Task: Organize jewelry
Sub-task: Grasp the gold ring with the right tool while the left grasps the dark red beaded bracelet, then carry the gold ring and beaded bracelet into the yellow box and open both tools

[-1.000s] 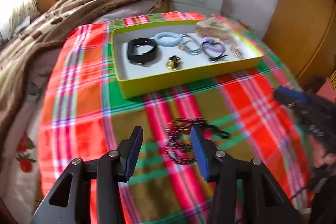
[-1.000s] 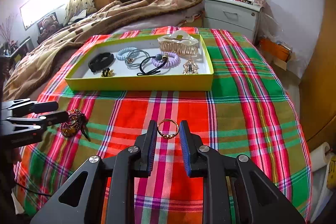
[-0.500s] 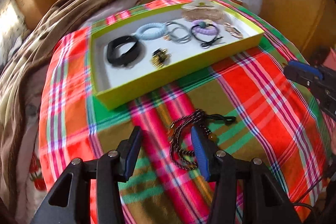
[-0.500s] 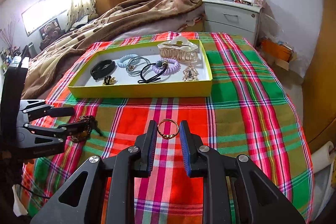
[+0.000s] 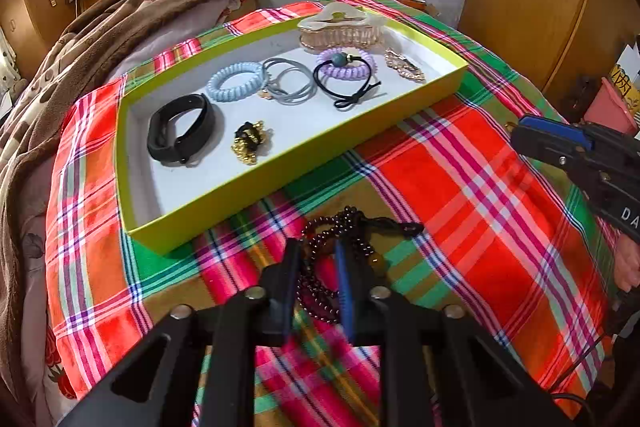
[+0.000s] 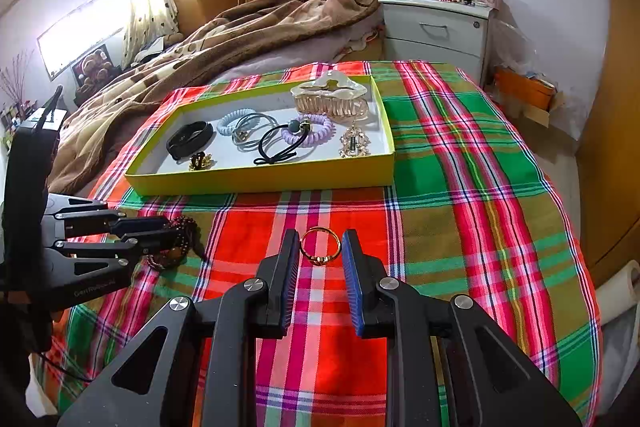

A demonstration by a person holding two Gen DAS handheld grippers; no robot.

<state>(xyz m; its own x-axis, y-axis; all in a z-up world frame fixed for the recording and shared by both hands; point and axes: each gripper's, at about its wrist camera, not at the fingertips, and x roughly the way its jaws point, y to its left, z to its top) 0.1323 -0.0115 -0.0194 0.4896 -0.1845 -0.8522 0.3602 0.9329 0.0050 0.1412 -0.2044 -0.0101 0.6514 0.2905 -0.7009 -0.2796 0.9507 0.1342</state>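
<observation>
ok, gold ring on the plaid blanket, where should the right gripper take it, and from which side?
Pinch the gold ring across its plain band, coming straight down from above. It lies flat on the plaid blanket, ornament toward the camera, already centered between the right gripper fingers, so the bare left and right arcs meet the pads.

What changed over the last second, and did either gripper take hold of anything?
The left gripper narrowed from wide open to closing around the dark beaded bracelet on the plaid blanket; whether it is fully clamped is unclear. The right gripper kept the same narrow gap around the gold ring. Everything in the yellow tray stayed put.
</observation>
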